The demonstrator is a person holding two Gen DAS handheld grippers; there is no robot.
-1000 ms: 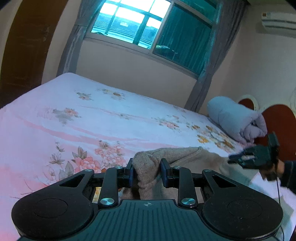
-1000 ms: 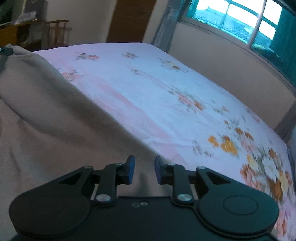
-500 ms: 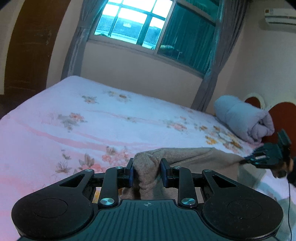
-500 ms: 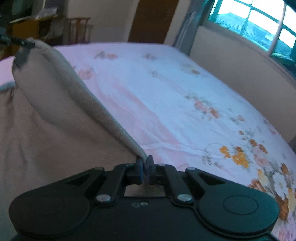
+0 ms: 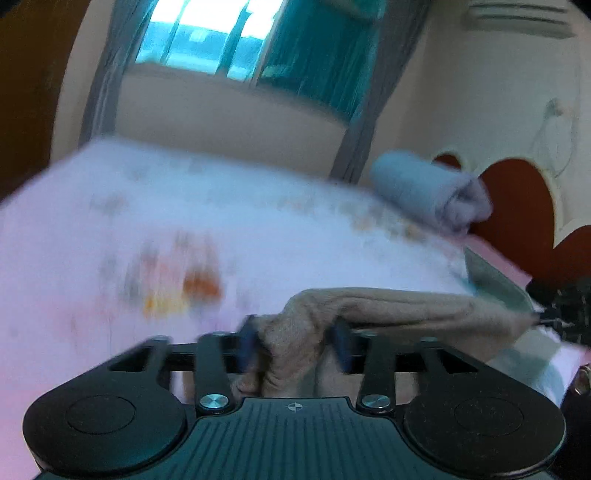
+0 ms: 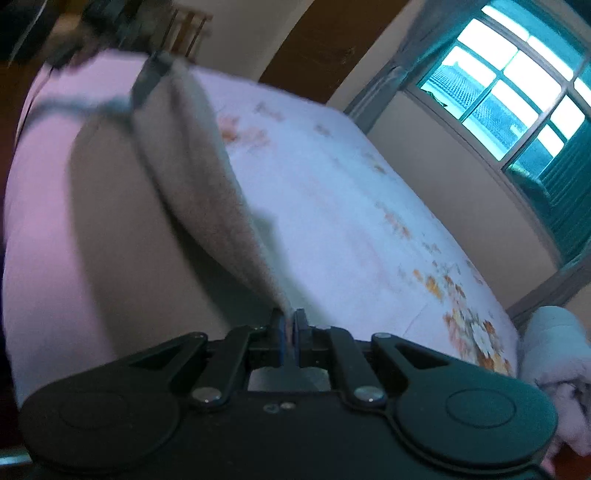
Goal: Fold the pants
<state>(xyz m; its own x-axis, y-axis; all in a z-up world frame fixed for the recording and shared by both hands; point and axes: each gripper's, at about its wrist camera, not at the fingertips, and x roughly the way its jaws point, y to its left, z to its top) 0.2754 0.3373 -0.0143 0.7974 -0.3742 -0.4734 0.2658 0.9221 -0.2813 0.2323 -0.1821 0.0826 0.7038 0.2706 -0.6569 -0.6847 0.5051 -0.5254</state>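
Note:
The tan fleece pants (image 5: 388,306) hang stretched between my two grippers above the floral bed sheet (image 5: 147,221). My left gripper (image 5: 295,343) is shut on a bunched end of the pants. My right gripper (image 6: 290,330) is shut on a thin edge of the pants (image 6: 192,177), which rise from it up to the far left, where the left gripper holds them. In the left wrist view the right gripper (image 5: 557,314) shows at the right edge. Both views are blurred by motion.
A rolled grey-blue blanket (image 5: 428,192) lies at the head of the bed by the red headboard (image 5: 517,206); it also shows in the right wrist view (image 6: 554,365). A window (image 6: 517,92) with curtains lies beyond the bed. A wooden chair (image 6: 188,29) stands behind.
My right gripper closed on the pants' edge and lifted it. Both grippers have raised the pants off the bed, and the cloth now hangs taut between them.

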